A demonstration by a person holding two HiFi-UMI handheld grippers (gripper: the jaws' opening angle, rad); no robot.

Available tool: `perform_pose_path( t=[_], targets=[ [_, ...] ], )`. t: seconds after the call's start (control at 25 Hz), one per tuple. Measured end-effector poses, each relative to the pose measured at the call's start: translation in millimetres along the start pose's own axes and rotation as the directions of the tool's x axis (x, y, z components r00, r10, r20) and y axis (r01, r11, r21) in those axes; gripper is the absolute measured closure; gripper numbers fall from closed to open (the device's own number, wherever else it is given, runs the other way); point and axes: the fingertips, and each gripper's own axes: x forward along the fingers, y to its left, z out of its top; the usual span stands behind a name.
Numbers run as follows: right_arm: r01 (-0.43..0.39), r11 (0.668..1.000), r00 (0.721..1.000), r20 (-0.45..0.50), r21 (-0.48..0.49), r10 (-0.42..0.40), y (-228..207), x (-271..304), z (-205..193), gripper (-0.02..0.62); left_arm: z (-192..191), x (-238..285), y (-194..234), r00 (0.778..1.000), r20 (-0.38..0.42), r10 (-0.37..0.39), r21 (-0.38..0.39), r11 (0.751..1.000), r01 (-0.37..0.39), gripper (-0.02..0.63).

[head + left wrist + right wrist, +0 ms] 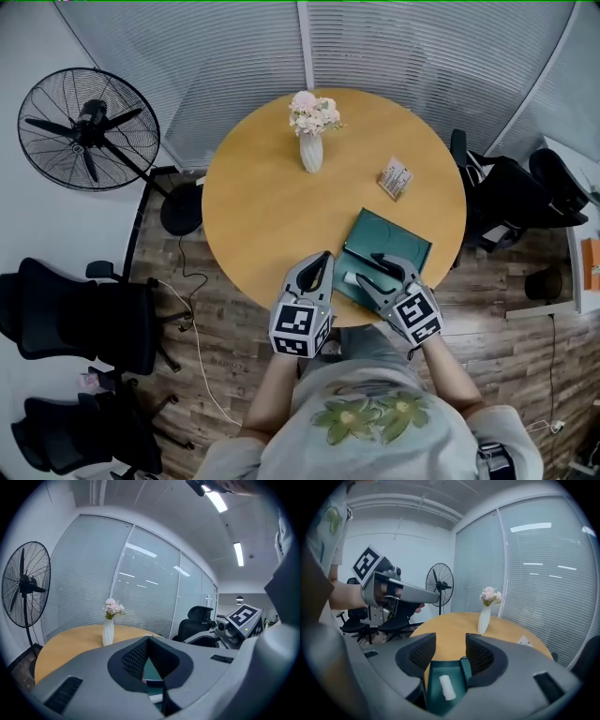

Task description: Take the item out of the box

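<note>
Right gripper view gave me the clearest read: the right gripper [450,656] hung over the open dark green rectangular box [440,677] with its 2 jaws spread wide and nothing clamped. Through the gap I saw the small white cylindrical item [447,687] lying on the box's floor, clear of both jaws.

In the head view the box [398,246] sat on a round tan wooden table [262,216], whose near rim ran just beside the box. The item [350,277] lay at the box's near left end, under the right gripper [370,268]. The left gripper [324,257] hovered just beside the box's left edge. Its own view showed the left gripper [149,639] with the jaw tips pressed together on nothing.

Beyond the box stood 1 white ceramic vase of pink flowers [311,150], well apart from it. A small printed card [395,178] lay nearer, also on the box's far side.
</note>
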Motion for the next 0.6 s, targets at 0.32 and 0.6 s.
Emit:
perform_pose_path(
  t=[0.32,0.6],
  targets=[
    [-0.062,0.998,0.996,-0.062,-0.004,0.061,-4,17,-20,0.390,-9,21,9,0.999,-0.035,0.010,-0.016,1.000,-0.011,0.606],
    [-0.104,0.995,0.989,-0.106,0.006,0.104,-2,32,-36,0.390,-17,32,16,0.998,-0.059,0.013,-0.027,1.000,-0.015,0.606]
  ],
)
